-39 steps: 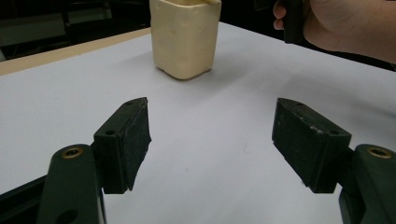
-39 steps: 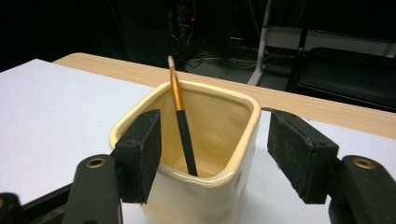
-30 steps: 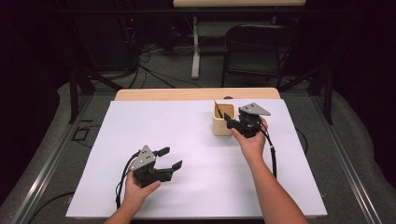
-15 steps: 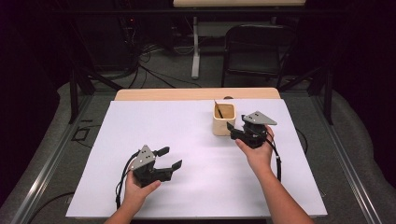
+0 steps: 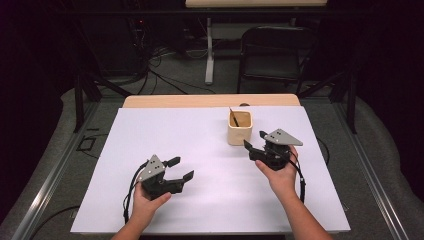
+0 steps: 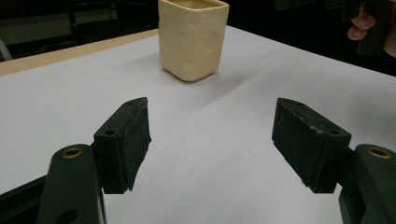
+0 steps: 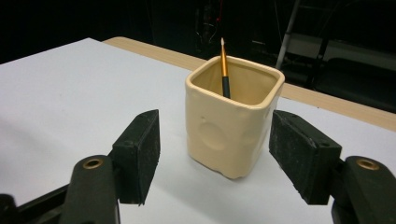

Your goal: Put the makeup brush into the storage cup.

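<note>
Fingers (image 7: 140, 154) of the right gripper (image 5: 255, 146) stand apart, empty, nearest the upright cup (image 7: 233, 126) toward the bench's far edge.

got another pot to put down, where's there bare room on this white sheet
Most of the white paper sheet is bare: the whole far-left stretch from the cream square ceramic cup to the left edge, and the middle strip between the left gripper and the right gripper. It is crowded only at the right, where the right gripper sits just short of the cup.

Black two-jaw grippers (image 5: 174, 168), grey three-cornered plates, brass screws, trailing black cables
</note>
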Demonstrator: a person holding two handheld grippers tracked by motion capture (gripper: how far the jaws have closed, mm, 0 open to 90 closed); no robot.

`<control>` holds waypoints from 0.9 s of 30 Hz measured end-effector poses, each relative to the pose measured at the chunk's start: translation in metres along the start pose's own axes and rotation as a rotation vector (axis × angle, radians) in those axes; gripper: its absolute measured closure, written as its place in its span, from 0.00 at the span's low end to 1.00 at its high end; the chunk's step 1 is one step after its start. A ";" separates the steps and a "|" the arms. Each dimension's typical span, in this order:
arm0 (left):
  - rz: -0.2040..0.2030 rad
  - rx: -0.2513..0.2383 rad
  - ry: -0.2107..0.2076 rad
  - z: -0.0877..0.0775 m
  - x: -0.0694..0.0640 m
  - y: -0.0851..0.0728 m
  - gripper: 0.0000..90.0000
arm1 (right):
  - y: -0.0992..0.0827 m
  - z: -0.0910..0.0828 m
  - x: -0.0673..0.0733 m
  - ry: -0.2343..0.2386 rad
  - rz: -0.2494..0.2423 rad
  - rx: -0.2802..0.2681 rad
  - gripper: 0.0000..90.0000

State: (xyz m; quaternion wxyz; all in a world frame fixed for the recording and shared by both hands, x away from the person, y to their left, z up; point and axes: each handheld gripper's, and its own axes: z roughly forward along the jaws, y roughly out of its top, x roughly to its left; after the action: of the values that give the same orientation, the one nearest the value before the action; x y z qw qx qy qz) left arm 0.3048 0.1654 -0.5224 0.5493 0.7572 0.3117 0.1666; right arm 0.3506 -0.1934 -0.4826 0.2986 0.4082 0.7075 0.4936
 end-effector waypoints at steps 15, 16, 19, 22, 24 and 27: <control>-0.011 -0.010 0.010 -0.002 0.002 0.000 0.31 | -0.023 -0.037 0.015 0.045 0.027 -0.058 0.38; -0.011 -0.011 0.004 -0.002 0.002 0.000 0.31 | -0.025 -0.040 0.016 0.044 0.029 -0.061 0.38; -0.013 -0.011 0.002 -0.002 0.002 0.000 0.31 | -0.031 -0.046 0.018 0.044 0.026 -0.068 0.38; -0.008 -0.010 0.012 -0.002 0.002 0.000 0.31 | -0.036 -0.051 0.020 0.045 0.027 -0.072 0.38; -0.012 -0.010 0.013 -0.002 0.002 0.000 0.31 | -0.038 -0.053 0.022 0.042 0.022 -0.080 0.38; -0.011 -0.008 0.003 -0.002 0.002 0.000 0.31 | -0.039 -0.057 0.024 0.054 0.028 -0.089 0.38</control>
State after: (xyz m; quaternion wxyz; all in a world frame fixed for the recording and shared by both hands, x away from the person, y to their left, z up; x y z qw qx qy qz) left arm 0.3057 0.1682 -0.5219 0.5529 0.7530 0.3159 0.1660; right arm 0.2812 -0.2053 -0.5008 0.2904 0.3911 0.6869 0.5393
